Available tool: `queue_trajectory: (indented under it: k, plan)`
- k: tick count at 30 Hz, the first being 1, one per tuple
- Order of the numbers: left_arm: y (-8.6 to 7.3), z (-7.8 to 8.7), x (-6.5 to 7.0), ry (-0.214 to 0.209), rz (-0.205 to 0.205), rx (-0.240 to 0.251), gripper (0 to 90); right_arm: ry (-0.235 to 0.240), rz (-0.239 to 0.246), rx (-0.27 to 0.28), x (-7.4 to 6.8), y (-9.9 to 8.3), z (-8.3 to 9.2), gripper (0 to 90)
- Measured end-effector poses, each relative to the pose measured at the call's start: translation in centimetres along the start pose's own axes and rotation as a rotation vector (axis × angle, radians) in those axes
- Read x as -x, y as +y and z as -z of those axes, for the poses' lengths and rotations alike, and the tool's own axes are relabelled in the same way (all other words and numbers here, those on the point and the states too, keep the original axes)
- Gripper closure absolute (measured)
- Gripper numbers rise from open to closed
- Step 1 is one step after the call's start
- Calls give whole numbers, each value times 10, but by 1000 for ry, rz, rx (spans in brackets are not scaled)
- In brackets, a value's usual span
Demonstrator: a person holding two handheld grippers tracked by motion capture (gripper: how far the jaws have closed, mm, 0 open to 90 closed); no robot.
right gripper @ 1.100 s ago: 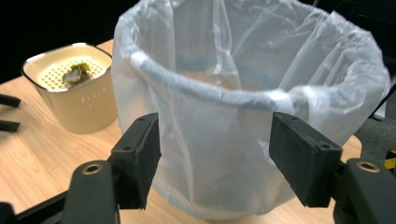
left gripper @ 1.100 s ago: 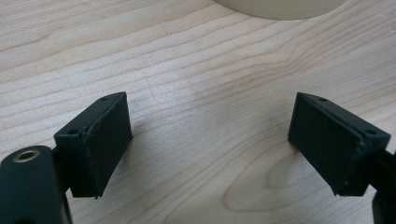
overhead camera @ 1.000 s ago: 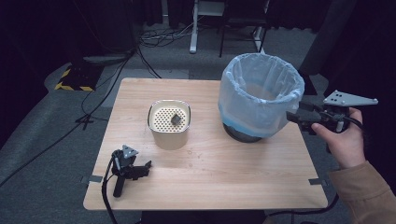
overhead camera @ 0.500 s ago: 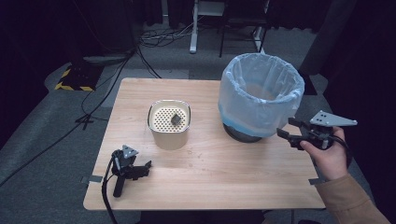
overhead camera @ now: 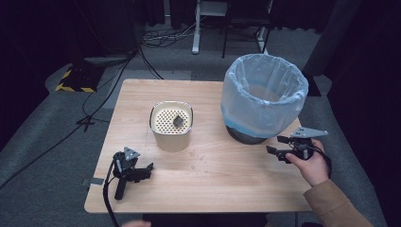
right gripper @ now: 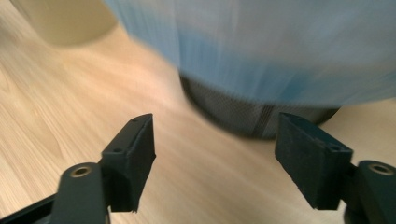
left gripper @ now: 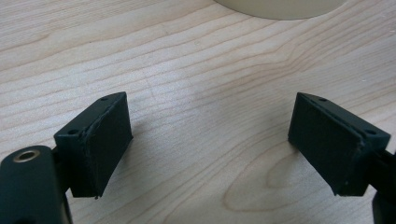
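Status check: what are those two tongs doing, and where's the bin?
Left tongs lying on table, open, empty. Right tongs in hand, open, empty, jaws just widening, low beside lined bin. Nothing between them and bin.

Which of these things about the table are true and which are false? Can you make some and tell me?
1. The bin has a blue bag in it. True.
2. The right gripper holds a small dark lump. False: its jaws are open with nothing between them.
3. The left gripper lies on the table with no hand on it. True.
4. The cream pot stands to the right of the bin. False: in the high view it stands to the left.
5. A small dark lump sits on the pot's holed top. True.
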State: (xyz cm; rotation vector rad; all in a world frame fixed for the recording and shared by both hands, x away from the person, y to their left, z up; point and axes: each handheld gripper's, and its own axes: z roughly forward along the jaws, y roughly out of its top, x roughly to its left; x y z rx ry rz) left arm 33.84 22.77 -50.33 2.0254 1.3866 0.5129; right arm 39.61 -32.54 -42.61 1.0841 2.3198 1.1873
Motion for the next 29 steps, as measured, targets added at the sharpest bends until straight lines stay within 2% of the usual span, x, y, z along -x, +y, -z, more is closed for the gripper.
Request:
queue_trajectory:
  k: [2, 3, 5, 9, 11, 12, 14, 17, 24, 25, 26, 27, 29]
  plan:
    - [0, 0, 0, 0, 0, 0, 136, 4, 1, -20, 1, -4, -5, 276]
    - [0, 0, 0, 0, 0, 0, 136, 10, -15, -27, 0, -8, -10, 269]
    - [0, 0, 0, 0, 0, 0, 136, 8, -7, -51, 0, -17, -18, 265]
    - [0, 0, 0, 0, 0, 0, 136, -12, -9, -98, -2, -32, -32, 247]
    - [0, 0, 0, 0, 0, 0, 136, -6, -32, -124, -3, -39, -38, 239]
    - [0, 0, 0, 0, 1, 1, 136, -12, -39, -152, -4, -42, -42, 219]
    - [0, 0, 0, 0, 1, 1, 136, -42, -35, -173, -4, -48, -48, 187]
    - [0, 0, 0, 0, -1, -1, 136, -61, 47, -93, -6, -57, -54, 156]
    - [0, 0, 0, 1, 0, -1, 135, -35, 67, -100, -3, -56, -54, 138]
    - [0, 0, 0, 1, -1, -1, 135, -13, 87, -100, -1, -57, -54, 138]
    - [0, 0, 0, 0, 0, -2, 135, -13, 87, -100, -1, -57, -54, 138]
    - [0, 0, 0, 1, 0, -1, 135, 25, 90, -93, 0, -58, -52, 138]
    - [0, 0, 0, 1, 0, -1, 135, 35, 108, -96, 2, -58, -51, 138]
